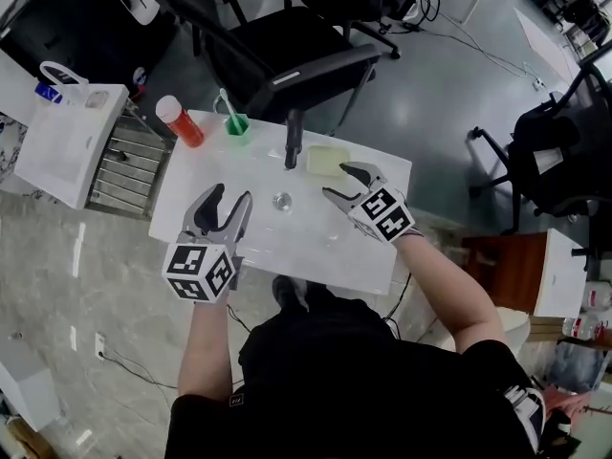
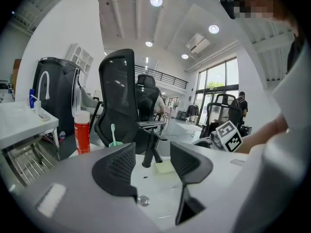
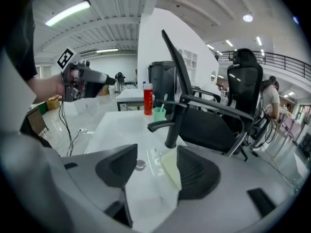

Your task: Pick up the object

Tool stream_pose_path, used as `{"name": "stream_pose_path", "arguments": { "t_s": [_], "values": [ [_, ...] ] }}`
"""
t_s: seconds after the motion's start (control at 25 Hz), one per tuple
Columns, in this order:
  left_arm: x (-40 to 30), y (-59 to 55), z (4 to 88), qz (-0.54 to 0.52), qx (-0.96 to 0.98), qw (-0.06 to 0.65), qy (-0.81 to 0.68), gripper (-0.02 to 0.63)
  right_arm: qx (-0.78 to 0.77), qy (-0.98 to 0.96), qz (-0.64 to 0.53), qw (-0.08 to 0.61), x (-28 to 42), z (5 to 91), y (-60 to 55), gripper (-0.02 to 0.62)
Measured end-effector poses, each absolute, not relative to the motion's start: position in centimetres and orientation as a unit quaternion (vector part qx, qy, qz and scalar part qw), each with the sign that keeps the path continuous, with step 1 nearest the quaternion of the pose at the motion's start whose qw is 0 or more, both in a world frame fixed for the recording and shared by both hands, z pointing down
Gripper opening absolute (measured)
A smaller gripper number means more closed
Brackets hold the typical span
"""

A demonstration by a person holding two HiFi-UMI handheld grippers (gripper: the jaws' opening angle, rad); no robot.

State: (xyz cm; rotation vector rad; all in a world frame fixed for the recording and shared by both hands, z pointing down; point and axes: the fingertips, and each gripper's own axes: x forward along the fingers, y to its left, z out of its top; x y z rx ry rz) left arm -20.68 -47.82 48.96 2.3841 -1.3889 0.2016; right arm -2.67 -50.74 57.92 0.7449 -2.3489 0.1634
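A pale yellow-green soap bar (image 1: 326,160) lies on the white washbasin (image 1: 363,256), just right of the black faucet (image 1: 292,142). My right gripper (image 1: 337,182) hovers open just in front of the soap, its far finger beside the bar's right end. In the right gripper view the soap (image 3: 171,169) lies ahead beside the right finger, which hides part of it; nothing is gripped by the right gripper (image 3: 155,171). My left gripper (image 1: 232,199) is open over the basin's left front. In its own view the left gripper (image 2: 152,171) frames the faucet (image 2: 149,152) and soap (image 2: 166,166).
A red bottle (image 1: 180,120) and a green cup with a toothbrush (image 1: 237,125) stand at the basin's back left. The drain (image 1: 282,200) sits mid-basin. A black office chair (image 1: 287,46) stands behind the basin, a white cabinet (image 1: 67,142) to its left.
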Motion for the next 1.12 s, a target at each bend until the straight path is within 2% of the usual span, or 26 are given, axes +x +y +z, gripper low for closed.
{"name": "stream_pose_path", "arguments": {
  "t_s": [0.52, 1.12],
  "values": [
    [-20.5, -48.1, 51.9, 0.086, 0.840, 0.216, -0.491, 0.230, 0.255, -0.861, 0.079, 0.433, -3.1, 67.3, -54.0, 0.224],
    [-23.3, -46.7, 53.2, 0.091, 0.820, 0.239, -0.513, 0.224, 0.269, -0.806, 0.024, 0.526, -2.1, 72.7, -55.7, 0.208]
  ]
}}
